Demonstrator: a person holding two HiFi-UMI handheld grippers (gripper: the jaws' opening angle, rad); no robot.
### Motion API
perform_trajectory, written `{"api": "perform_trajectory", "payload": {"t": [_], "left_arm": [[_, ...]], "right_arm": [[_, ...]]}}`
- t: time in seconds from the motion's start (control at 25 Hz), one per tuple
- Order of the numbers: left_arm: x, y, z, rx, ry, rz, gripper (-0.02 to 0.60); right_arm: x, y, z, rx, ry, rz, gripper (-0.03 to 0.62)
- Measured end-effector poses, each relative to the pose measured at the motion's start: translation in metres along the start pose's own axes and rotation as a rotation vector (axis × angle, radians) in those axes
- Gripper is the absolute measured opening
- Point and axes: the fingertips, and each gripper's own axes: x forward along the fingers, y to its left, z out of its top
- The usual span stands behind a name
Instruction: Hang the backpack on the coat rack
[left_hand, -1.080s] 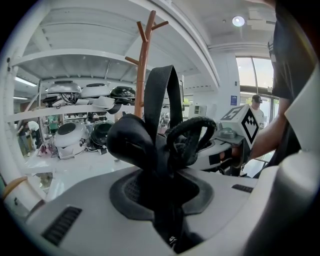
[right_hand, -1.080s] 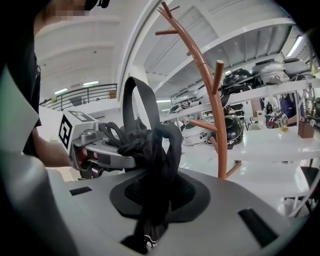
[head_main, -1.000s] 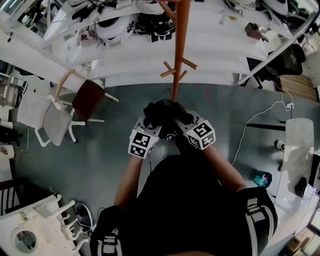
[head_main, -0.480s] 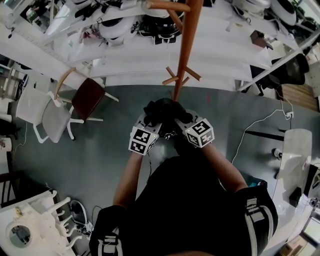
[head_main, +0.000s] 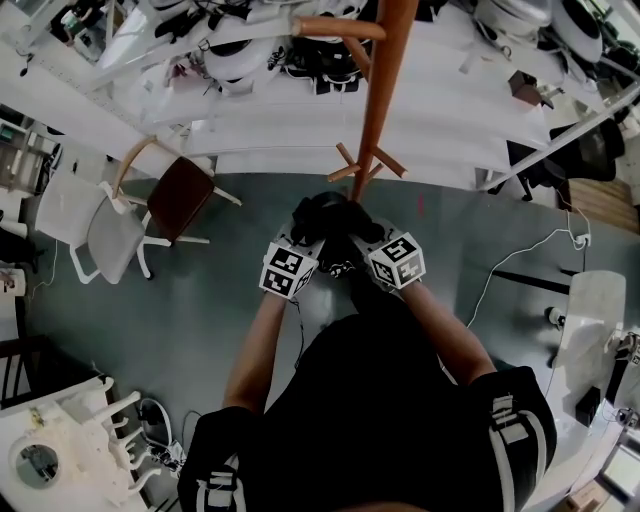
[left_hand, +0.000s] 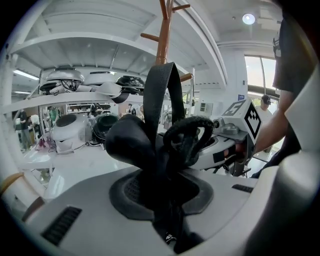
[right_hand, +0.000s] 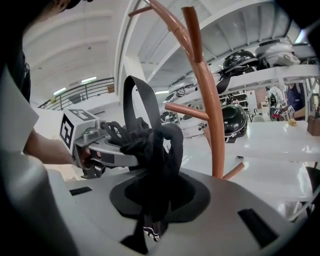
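Backpack (head_main: 330, 222), head view: black, bunched into a bundle, carried just in front of the coat rack (head_main: 378, 110), close under its lower pegs (head_main: 345, 168), not yet on any of them. Pinched from one side by the left gripper (head_main: 305, 243) and from the other by the right gripper (head_main: 365, 240), marker cubes side by side on the near side of the rack's post. Left gripper view: jaws drawn narrow on a wad of black fabric and webbing; a flat strap loop (left_hand: 161, 92) standing up above the grip, with the rack's post rising behind it; a corded grab handle (left_hand: 190, 124) curling toward the other gripper. Right gripper view: jaws likewise nipped on dark strap material, no gap showing; rack's post just beyond, one peg (right_hand: 186, 111) sticking out toward the bundle at about strap height. Step in hand, by judgement: bringing the loop to a peg. To do it well: hold both grips firm, spread the hands a little to open the loop, lift it over the peg's tip rather than pushing at the post, lower until seated in the crook against the post, then let go one side at a time. Risks: loop collapsing flat, or weight tipping the rack.
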Motion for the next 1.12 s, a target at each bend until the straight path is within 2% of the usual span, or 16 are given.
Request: {"api": "perform_trajectory", "payload": {"t": [0.4,1.12], "left_arm": [[0.025,0.021,0.003,0.017,0.024,-0.011,0.095],[0.076,0.039,0.002,0.044,0.098,-0.134,0.097]], "right_arm": [[0.017,-0.023,0.002,0.018,0.012,-0.013,0.077],[0.025,-0.059,-0.006,0.082,0.04,-0.075,0.077]]}}
